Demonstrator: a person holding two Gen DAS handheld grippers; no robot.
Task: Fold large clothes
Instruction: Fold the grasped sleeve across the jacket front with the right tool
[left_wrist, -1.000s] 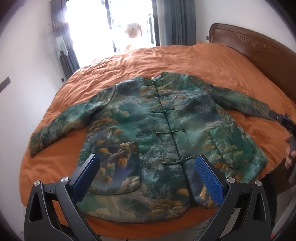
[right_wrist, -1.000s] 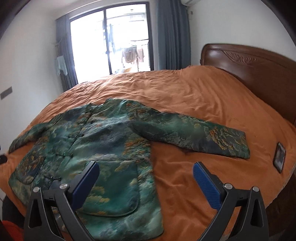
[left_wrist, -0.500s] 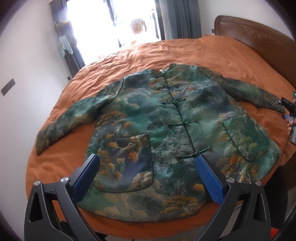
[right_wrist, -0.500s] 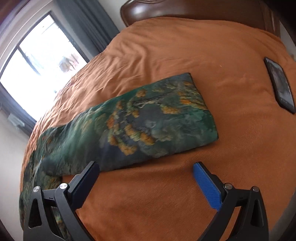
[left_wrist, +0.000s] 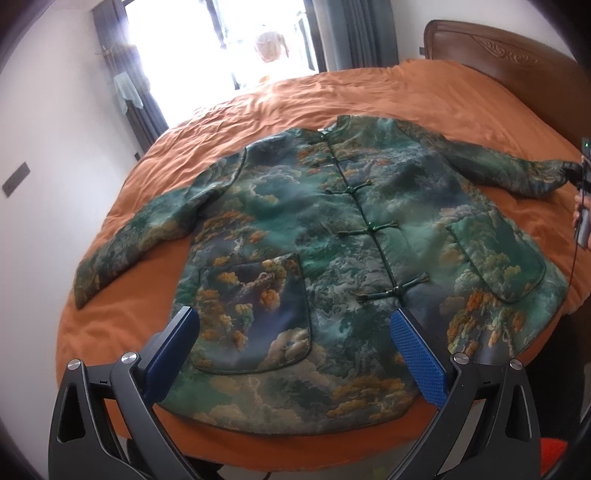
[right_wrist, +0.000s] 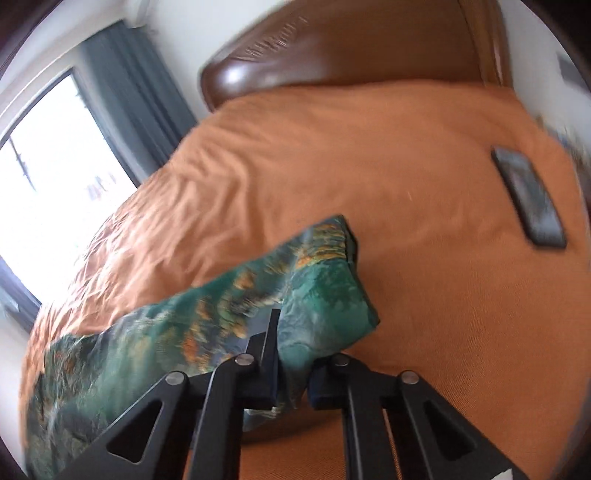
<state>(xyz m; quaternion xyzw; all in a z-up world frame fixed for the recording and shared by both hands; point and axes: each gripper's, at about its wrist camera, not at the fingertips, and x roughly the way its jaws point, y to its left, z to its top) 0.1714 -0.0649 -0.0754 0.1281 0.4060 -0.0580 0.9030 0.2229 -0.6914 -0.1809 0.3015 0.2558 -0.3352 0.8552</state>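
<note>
Green jacket (left_wrist: 332, 236) with orange cloud-and-tree print, knot buttons fastened, two patch pockets; lies flat, front up, on orange bed (left_wrist: 424, 92), sleeves spread wide; one cuff (right_wrist: 325, 280) bunched and lifted off the bed.

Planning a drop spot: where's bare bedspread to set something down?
Free: bedspread between the jacket collar and window; stretch between the headboard, phone and the sleeve clamped in the right gripper. Crowded: near edge, jacket-covered.
</note>
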